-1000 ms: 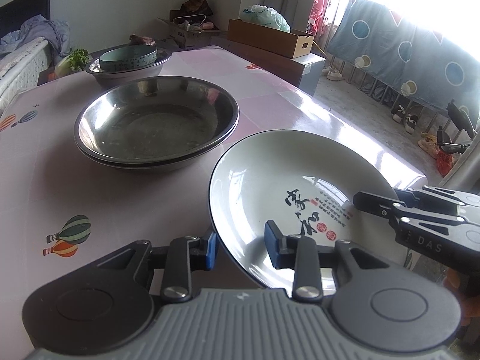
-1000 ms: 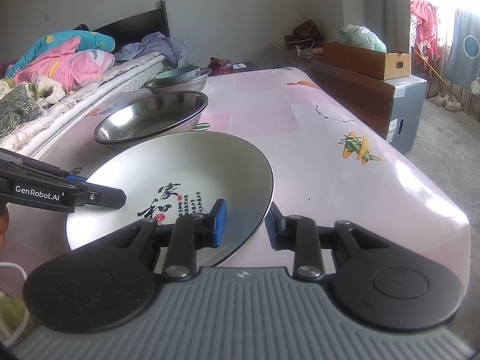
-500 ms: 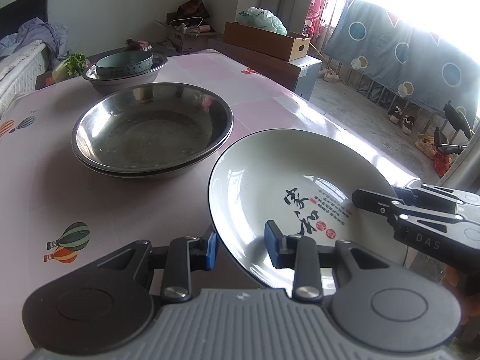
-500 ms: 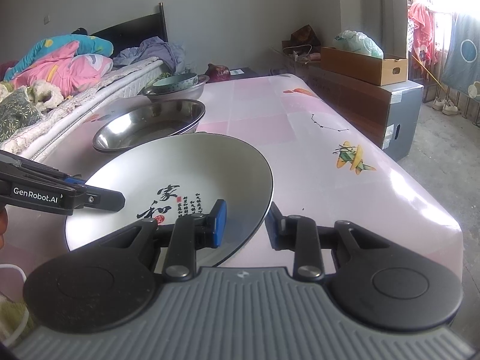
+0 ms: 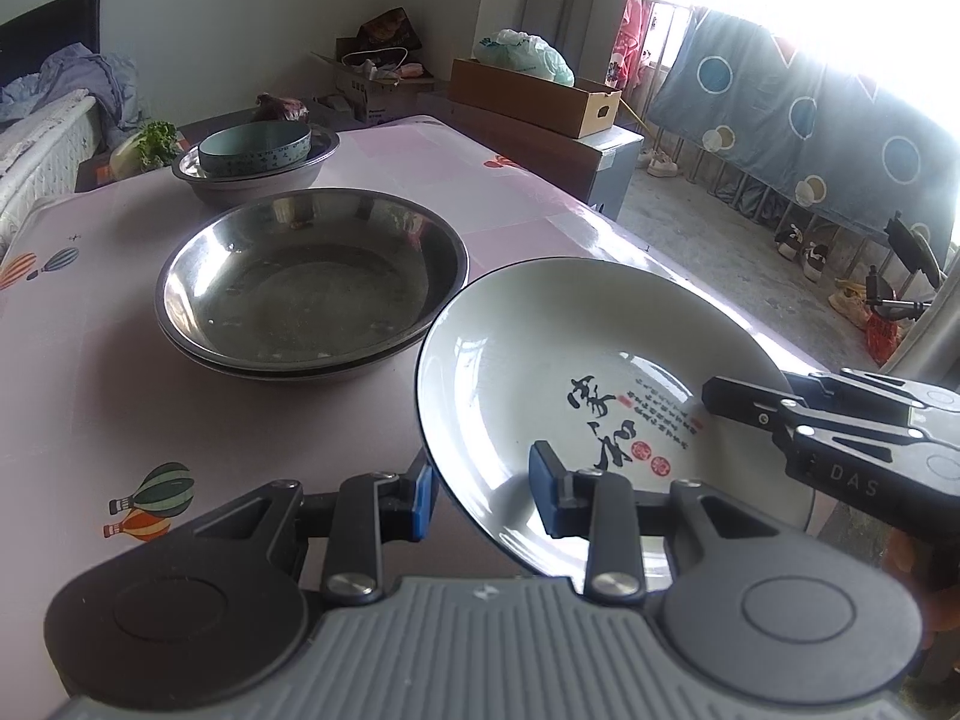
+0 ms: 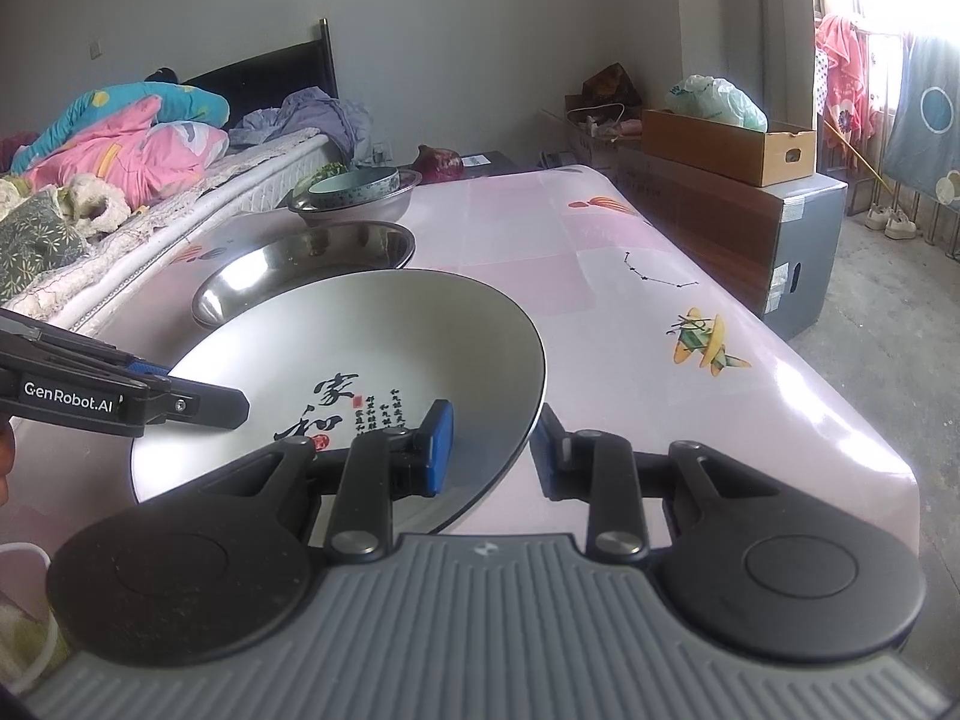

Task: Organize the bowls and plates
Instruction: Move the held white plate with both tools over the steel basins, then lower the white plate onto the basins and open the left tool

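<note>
Pink-clothed table (image 5: 78,420), printed with balloons, stands in a bedroom beside a bed. Nearest, the left gripper (image 5: 480,495) is clamped narrow on the near rim of a white plate with black calligraphy (image 5: 540,360); the right gripper (image 6: 489,450) pinches the opposite rim likewise. Held from both sides, the plate hangs tilted over the table's near edge, a two-point grip that likely steadies a wide, shallow dish for carrying. Just beyond it rest stacked stainless steel basins (image 5: 312,282), probably the sorting pile. Farther back, a teal bowl (image 5: 255,147) sits nested inside another steel basin (image 5: 258,183). Cardboard boxes (image 5: 534,96) line the far wall.
</note>
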Demonstrator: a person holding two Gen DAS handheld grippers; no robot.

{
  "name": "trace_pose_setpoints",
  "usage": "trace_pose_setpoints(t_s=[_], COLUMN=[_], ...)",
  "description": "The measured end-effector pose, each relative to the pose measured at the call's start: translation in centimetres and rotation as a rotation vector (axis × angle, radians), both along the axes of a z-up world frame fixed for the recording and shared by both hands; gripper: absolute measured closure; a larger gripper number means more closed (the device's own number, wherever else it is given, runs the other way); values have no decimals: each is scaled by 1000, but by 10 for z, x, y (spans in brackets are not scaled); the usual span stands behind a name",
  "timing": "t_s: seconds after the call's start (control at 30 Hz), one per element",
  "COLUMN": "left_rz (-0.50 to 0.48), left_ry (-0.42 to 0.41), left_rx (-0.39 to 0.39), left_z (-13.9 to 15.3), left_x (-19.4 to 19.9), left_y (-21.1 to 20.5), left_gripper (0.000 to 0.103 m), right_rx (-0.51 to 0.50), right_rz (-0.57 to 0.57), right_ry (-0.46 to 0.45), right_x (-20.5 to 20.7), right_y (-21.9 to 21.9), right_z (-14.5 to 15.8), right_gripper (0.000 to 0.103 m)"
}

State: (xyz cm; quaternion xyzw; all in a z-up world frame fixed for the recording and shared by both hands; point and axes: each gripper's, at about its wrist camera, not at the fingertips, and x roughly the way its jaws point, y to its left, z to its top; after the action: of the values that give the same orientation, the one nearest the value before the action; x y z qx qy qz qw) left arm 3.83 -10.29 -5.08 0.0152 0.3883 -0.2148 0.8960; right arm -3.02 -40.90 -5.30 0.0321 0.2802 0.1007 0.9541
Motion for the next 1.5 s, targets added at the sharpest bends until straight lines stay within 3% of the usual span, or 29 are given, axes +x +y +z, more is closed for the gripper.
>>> trace_pose_setpoints(t_s=[0.8, 1.5], left_rz=[95, 190], left_ry=[-14, 51], left_rx=[-61, -43], left_z=[19, 9], left_x=[30, 109], left_y=[46, 87], left_gripper=[70, 70], right_rx=[-4, 60], right_rz=[62, 130], right_ry=[-42, 38], right_x=[43, 161], right_y=[34, 91], right_z=[30, 24], right_gripper=[75, 75])
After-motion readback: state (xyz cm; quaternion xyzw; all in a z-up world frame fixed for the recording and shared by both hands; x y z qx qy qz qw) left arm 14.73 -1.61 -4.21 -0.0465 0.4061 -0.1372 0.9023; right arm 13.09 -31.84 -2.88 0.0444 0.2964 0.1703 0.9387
